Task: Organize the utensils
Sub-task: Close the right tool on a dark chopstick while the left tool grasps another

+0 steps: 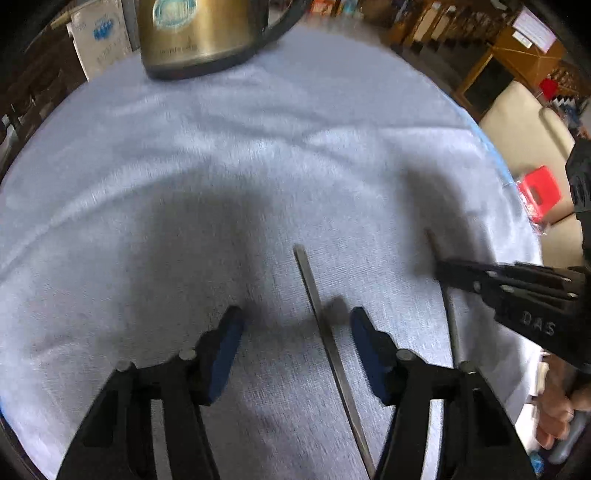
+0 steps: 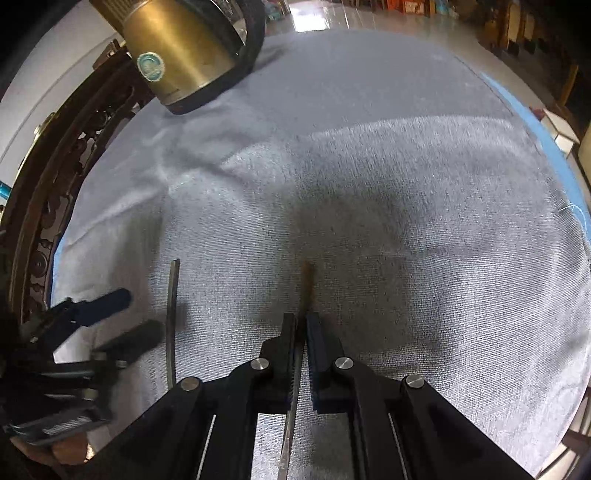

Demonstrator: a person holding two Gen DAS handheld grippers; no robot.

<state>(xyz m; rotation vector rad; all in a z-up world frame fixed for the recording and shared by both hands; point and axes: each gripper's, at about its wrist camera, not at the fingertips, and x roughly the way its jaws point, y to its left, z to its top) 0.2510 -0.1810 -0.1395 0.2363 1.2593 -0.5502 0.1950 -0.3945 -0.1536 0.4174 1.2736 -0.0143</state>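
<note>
Two long thin metal utensils lie side by side on the pale blue cloth (image 1: pixel 258 155). My left gripper (image 1: pixel 295 328) is open, its blue-padded fingers astride the handle of the left utensil (image 1: pixel 325 325), which also shows in the right wrist view (image 2: pixel 170 317). My right gripper (image 2: pixel 301 325) is shut on the right utensil (image 2: pixel 307 280), whose brownish tip sticks out ahead of the fingers. In the left wrist view the right gripper (image 1: pixel 441 271) comes in from the right onto that utensil (image 1: pixel 448 317). The left gripper (image 2: pixel 125 317) shows at the left of the right wrist view.
A brass-coloured kettle (image 1: pixel 203 33) with a black handle stands at the far edge of the cloth; it also shows in the right wrist view (image 2: pixel 177 51). A carved dark wood rail (image 2: pixel 55 177) runs along the left. A beige sofa (image 1: pixel 524 122) lies past the right edge.
</note>
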